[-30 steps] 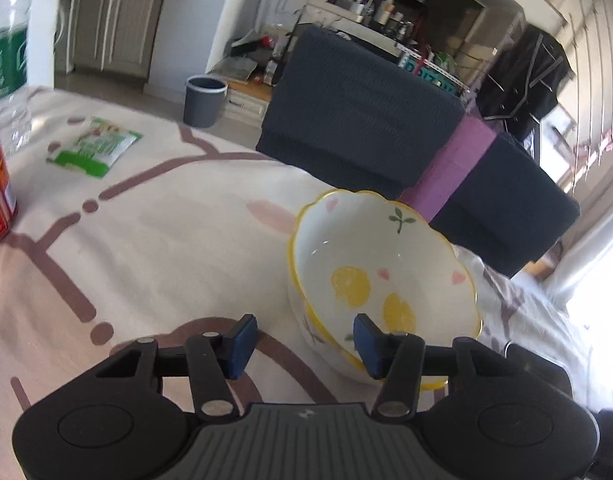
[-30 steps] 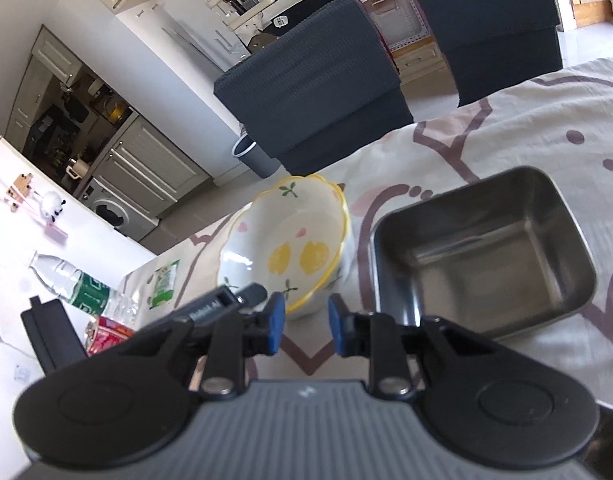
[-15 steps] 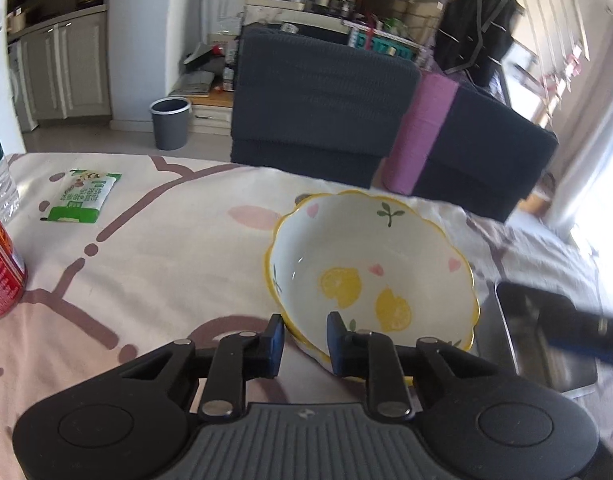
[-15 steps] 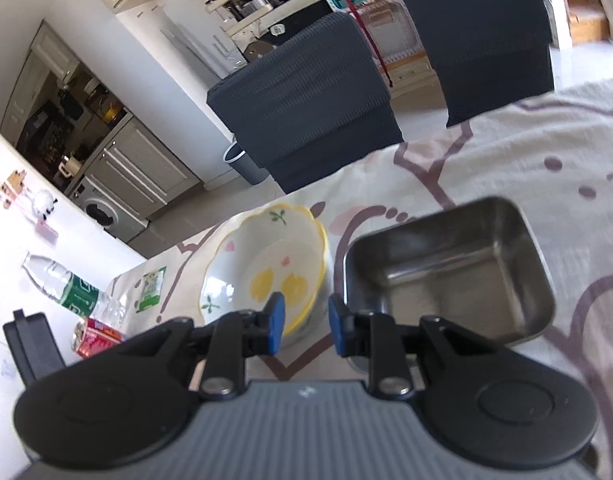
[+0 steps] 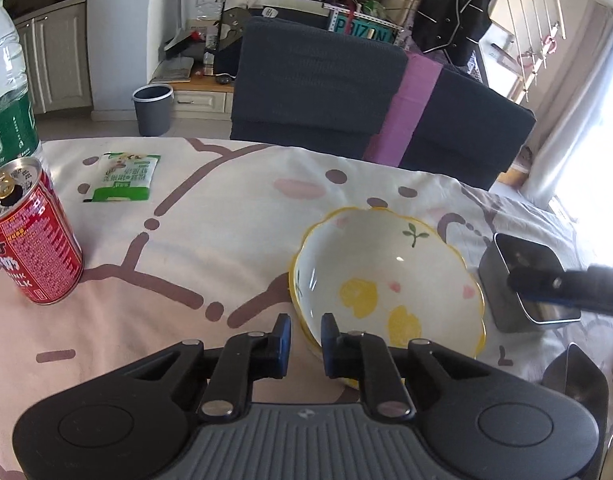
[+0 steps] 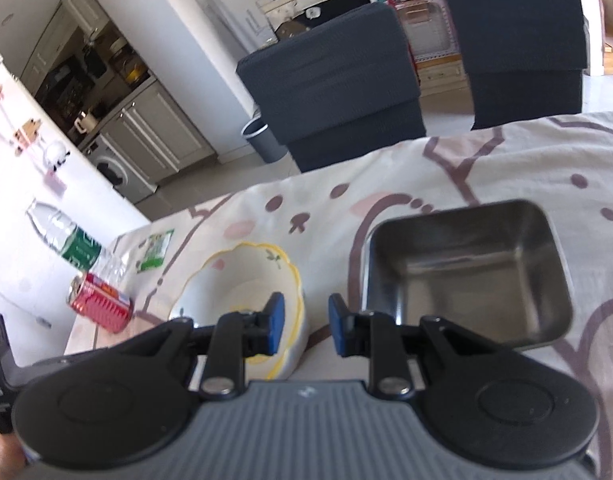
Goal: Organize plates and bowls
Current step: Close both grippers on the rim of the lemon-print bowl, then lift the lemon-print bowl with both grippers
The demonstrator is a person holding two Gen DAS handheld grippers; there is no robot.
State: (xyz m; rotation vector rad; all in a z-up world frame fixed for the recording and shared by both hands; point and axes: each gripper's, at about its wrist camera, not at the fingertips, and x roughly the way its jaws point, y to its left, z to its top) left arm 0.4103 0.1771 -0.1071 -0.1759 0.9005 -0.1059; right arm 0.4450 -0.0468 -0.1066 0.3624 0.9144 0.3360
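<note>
A white bowl with a yellow scalloped rim and lemon print (image 5: 386, 280) sits on the tablecloth. It also shows in the right wrist view (image 6: 242, 280). My left gripper (image 5: 305, 340) has its jaws close together at the bowl's near rim; whether they touch it is unclear. A steel rectangular container (image 6: 462, 272) stands right of the bowl; it shows in the left wrist view (image 5: 522, 280) too. My right gripper (image 6: 302, 330) hovers open and empty above the gap between bowl and container.
A red drink can (image 5: 30, 236), a water bottle (image 5: 6, 92) and a green snack packet (image 5: 122, 178) lie at the left of the table. Dark chairs (image 5: 318, 84) stand along the far edge. A grey bin (image 5: 152, 110) is on the floor.
My left gripper's jaws closed from wide open to a narrow gap and pulled back from the bowl. My right gripper rose and its jaws opened wider.
</note>
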